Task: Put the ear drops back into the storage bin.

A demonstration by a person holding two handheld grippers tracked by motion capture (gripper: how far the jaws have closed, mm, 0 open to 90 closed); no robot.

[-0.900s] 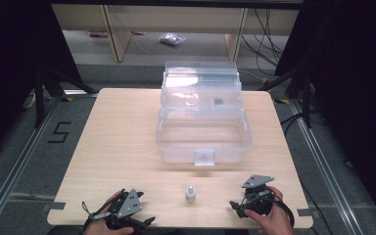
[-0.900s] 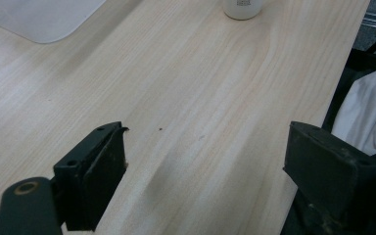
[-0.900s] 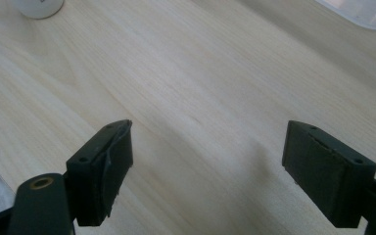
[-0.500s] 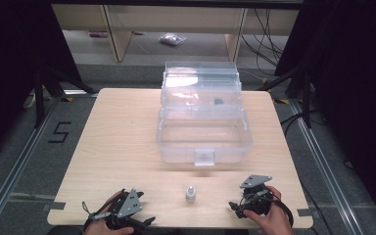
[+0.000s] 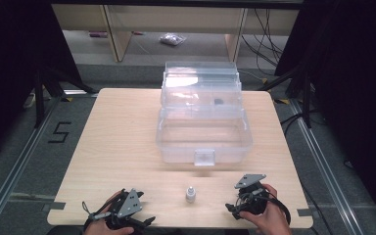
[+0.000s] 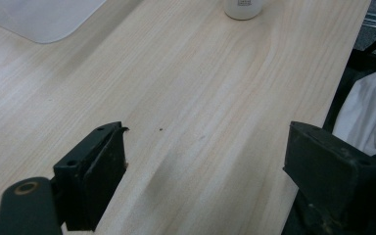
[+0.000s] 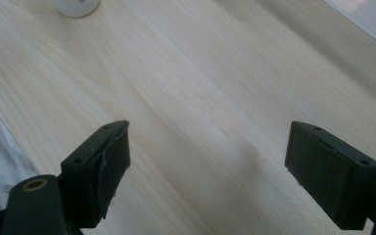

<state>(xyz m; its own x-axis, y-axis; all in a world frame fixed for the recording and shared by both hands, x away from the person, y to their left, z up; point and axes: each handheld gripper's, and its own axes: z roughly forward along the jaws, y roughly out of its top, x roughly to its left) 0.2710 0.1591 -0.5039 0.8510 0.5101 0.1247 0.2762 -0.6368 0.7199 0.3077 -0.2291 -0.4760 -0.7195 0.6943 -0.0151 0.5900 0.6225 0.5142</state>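
Observation:
A small white bottle (image 5: 190, 194) stands upright on the wooden table (image 5: 122, 142) near its front edge, between my two grippers. My left gripper (image 5: 148, 222) lies low at the front left in a hand, jaws wide open around bare wood; its own view (image 6: 205, 134) has the bottle's base (image 6: 243, 9) ahead at the top. My right gripper (image 5: 229, 209) rests at the front right in the other hand, jaws open and pointing toward the bottle. Nothing sits between the jaws in the right gripper view (image 7: 209, 129), and the bottle (image 7: 77, 7) stands ahead at the upper left.
A clear plastic box (image 5: 203, 142) with its lid tipped back stands mid-table beyond the bottle, a small dark item (image 5: 219, 102) in its upper tray. Its corner (image 6: 39, 19) reaches into the left gripper view. White cloth (image 6: 367, 112) lies past the table's edge.

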